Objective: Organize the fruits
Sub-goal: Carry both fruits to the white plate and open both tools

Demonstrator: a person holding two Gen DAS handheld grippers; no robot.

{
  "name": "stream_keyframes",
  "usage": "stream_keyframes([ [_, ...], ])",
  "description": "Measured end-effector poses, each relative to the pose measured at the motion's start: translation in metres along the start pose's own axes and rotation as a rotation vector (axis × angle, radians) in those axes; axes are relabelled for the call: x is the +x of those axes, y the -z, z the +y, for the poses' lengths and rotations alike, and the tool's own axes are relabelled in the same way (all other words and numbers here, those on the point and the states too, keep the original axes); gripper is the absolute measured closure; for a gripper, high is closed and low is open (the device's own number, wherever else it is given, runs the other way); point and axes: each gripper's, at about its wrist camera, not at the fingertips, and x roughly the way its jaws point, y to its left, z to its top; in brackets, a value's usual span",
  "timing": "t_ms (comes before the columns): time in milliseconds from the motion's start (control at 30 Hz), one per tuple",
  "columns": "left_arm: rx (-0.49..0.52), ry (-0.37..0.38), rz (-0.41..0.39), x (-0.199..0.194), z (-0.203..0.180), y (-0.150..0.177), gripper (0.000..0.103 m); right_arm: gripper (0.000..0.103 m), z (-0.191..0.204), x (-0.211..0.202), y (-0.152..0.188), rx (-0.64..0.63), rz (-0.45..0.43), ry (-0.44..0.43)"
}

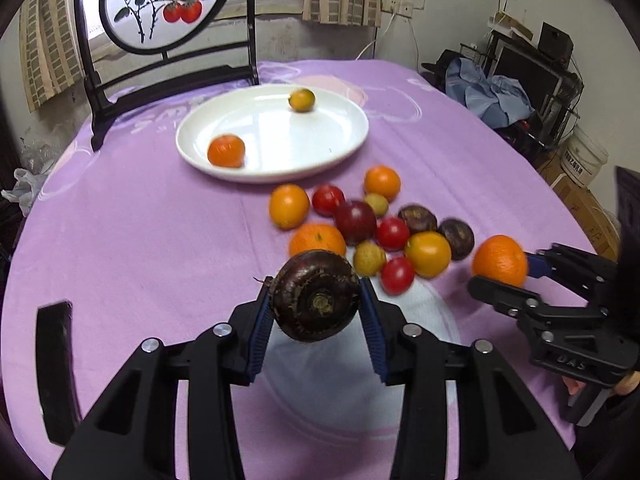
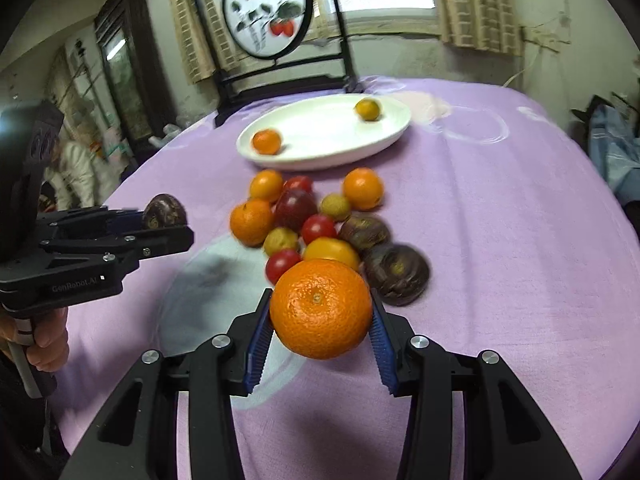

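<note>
- On the desk (image 1: 120, 240), under a purple cloth: a white plate (image 1: 332, 152) is set at the far side, with a small orange (image 1: 226, 151) and a yellowish citrus (image 1: 302, 99) already in it.
- Between plate and grippers: a loose pile (image 1: 372, 228) of oranges, red tomatoes, pale small fruits and dark corms is left unsorted.
- Left gripper (image 1: 317, 300): its fingers are closed on a dark corm (image 1: 316, 294), held clear of the cloth.
- Right gripper (image 2: 322, 320): its fingers are closed on a large orange (image 2: 321, 308), also lifted.
- Risk: the round corm is gripped at its sides only, so it could be squeezed out by a quick swing.
- Risk: fruits in the plate could be knocked rolling over its shallow rim by a careless release.
</note>
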Motion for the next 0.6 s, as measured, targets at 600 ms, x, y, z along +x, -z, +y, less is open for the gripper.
stream_keyframes([
  [600, -0.096, -0.063, 0.053, 0.101, 0.037, -0.122, 0.062, 0.057, -0.007, 0.083, -0.133, -0.169, 0.034, 0.028],
])
